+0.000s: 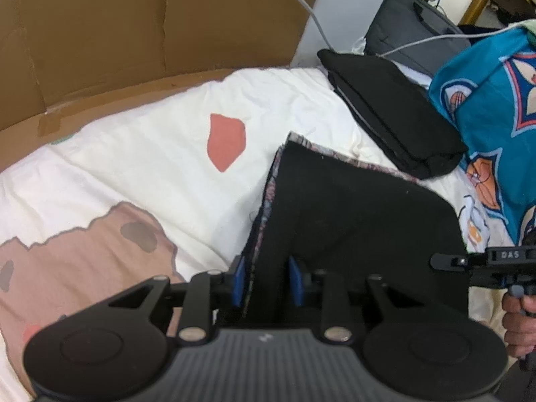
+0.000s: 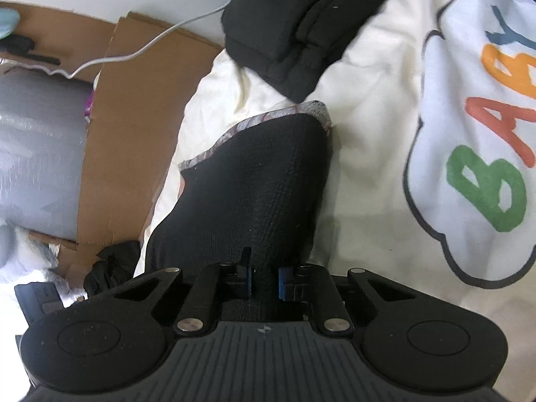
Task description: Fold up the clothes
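Observation:
A black knit garment (image 1: 351, 207) with a patterned grey-pink edge lies on the white bed cover, its near part bunched up. My left gripper (image 1: 266, 279) is shut on its near left edge, the blue pads pressing a thick fold. In the right wrist view the same black garment (image 2: 254, 181) runs from the bed into my right gripper (image 2: 264, 283), whose blue pads pinch the cloth between them. The right gripper's body (image 1: 492, 261) shows at the right edge of the left wrist view, with a hand (image 1: 519, 321) on its handle.
A folded black garment (image 1: 392, 110) lies at the back of the bed (image 1: 150, 154), also seen as the dark pile (image 2: 301, 23). A cardboard sheet (image 1: 134, 33) stands behind the bed. A teal patterned cloth (image 1: 495, 107) lies at the right. A white cable (image 2: 144, 50) crosses the cardboard.

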The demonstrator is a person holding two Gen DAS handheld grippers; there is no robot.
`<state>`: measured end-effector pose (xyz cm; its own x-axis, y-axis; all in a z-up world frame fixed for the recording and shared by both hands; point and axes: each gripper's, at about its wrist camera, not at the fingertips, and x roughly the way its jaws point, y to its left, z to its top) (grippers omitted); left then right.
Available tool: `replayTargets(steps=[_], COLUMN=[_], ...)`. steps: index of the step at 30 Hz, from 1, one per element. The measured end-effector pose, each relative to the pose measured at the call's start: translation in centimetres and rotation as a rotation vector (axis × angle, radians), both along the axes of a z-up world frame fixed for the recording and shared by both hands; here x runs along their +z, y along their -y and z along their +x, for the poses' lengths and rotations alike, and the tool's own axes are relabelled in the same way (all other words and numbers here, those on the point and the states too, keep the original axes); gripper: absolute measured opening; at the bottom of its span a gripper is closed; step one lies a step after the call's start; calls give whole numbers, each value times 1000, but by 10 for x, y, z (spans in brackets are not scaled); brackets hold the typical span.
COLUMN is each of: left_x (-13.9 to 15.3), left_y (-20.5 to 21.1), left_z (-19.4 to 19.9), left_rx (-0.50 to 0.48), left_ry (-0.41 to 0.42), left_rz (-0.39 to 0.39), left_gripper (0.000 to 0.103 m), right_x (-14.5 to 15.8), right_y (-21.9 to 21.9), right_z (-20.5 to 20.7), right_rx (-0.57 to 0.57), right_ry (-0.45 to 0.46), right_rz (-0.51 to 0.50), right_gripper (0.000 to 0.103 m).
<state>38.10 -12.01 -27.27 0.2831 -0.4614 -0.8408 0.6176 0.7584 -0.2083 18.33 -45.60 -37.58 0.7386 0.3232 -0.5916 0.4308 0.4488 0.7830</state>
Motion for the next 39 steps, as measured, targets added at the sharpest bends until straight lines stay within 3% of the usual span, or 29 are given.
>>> replayTargets(steps=[3,4,6,8,12,18,24,33,35,39], left_x=[10,13,14,13,6,-23,-38,-50,-49,-42], left_y=[-8,-9,-10,-10,1,22,25,35,39,43], left_z=[6,8,12,16,15,8,11,19,15,5], left_rx=[20,22,40,46,8,-26,-14,-23,-42,-63], left_ry=[2,9,11,-8,-61,-104,-164,-169,-122,-53], left_rz=[-59,-71,-80,-106,-132,-22,-29,-16,9,41], left_gripper=[32,36,55,58,74,75,79,80,71,58], right_x=[-3,-3,-5,-5,-6,-5,-6,-5,-4,7], right_y=[3,4,5,3,3,1,0,-1,-2,-5], right_z=[-1,-1,-1,0,0,1,4,12,13,15], right_rx=[-22,-30,-35,-33,-33,-20,-12,32,40,56], right_ry=[-12,-16,-20,-23,-27,-35,-40,-47,-43,-12], right_rz=[14,15,21,16,18,4,11,-20,-31,-94], right_gripper=[16,16,17,18,20,20,21,23,15,11])
